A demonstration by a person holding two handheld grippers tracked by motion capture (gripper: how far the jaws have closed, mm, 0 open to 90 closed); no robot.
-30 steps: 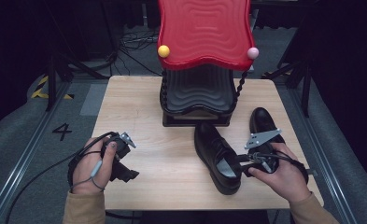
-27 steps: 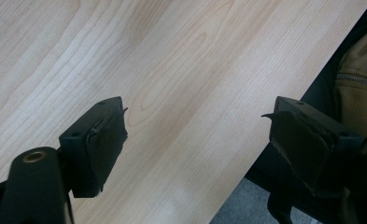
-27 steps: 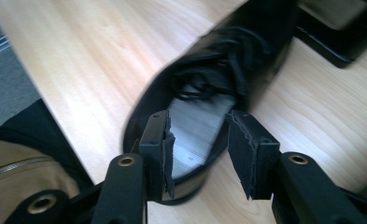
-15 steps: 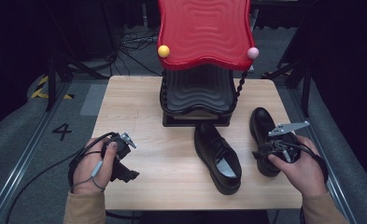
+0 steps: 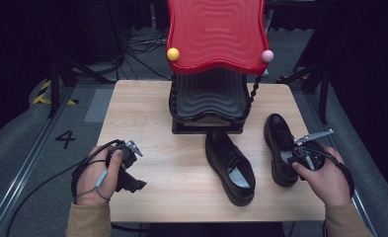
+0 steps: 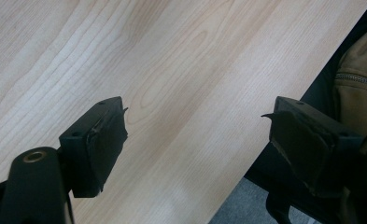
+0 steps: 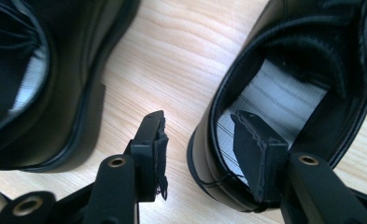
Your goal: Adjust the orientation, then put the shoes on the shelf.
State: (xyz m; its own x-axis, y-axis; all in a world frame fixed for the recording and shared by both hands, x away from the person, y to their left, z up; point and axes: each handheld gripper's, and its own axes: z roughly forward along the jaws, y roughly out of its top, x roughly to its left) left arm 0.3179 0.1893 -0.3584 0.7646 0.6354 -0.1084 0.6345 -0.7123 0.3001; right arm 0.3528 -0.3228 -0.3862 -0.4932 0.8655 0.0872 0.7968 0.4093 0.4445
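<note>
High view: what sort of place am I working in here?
Probably a lab or recording studio rather than a home: a lone wooden table against dark surroundings, cables on the floor, and a floor marking "4" with hazard tape.

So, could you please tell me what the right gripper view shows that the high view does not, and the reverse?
The right gripper view alone shows one of the right gripper's fingers inside the right shoe's heel opening and the other outside its heel wall, not yet closed. The high view alone shows the red-topped rack, the left gripper and the person's hands. Both show the two black shoes, including the left shoe, on the wooden table.
</note>
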